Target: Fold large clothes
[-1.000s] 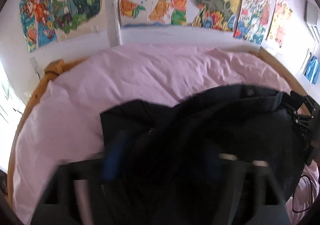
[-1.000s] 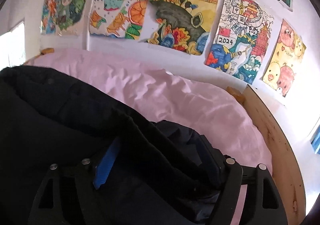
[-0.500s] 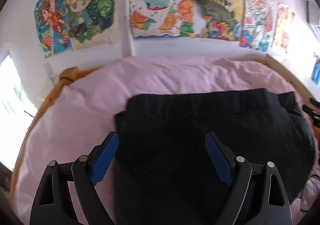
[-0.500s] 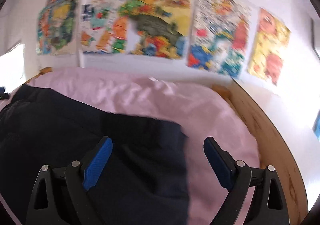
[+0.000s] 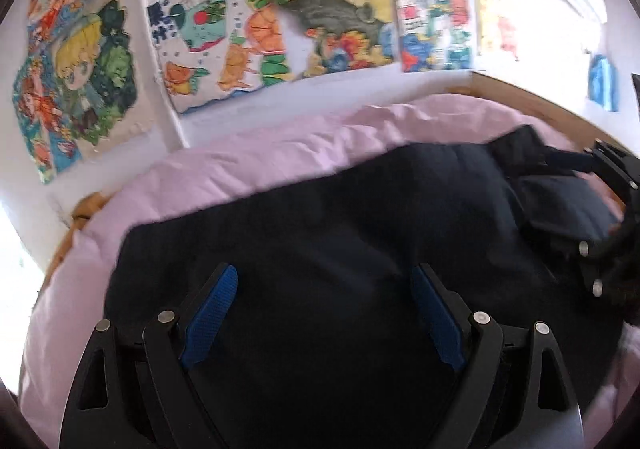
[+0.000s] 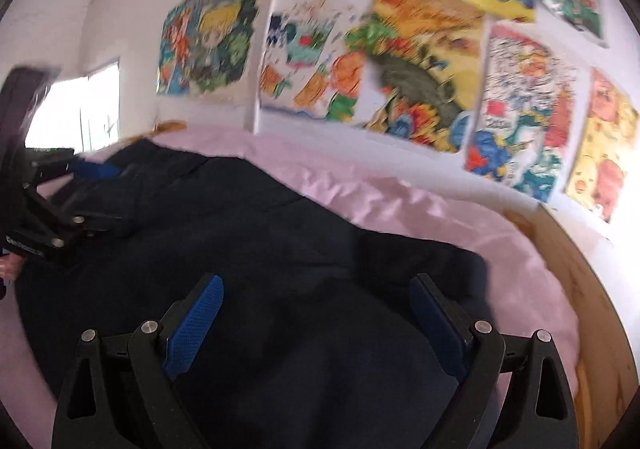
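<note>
A large dark navy garment (image 5: 340,233) lies folded and mostly flat on the pink bedsheet (image 5: 248,165). It also shows in the right wrist view (image 6: 260,241). My left gripper (image 5: 324,281) is open and empty, held just above the garment's near part. My right gripper (image 6: 316,289) is open and empty above the garment's right part. The right gripper also shows at the right edge of the left wrist view (image 5: 612,189). The left gripper shows at the left edge of the right wrist view (image 6: 44,205).
The pink sheet (image 6: 420,209) covers a bed with a wooden frame (image 6: 580,289). Colourful drawings (image 5: 320,17) hang on the white wall behind the bed. A bright window (image 6: 76,117) is at the left.
Both grippers have let go of the dark garment and opened. The garment dropped flat onto the bed, and both grippers have pulled back and swung over it.
</note>
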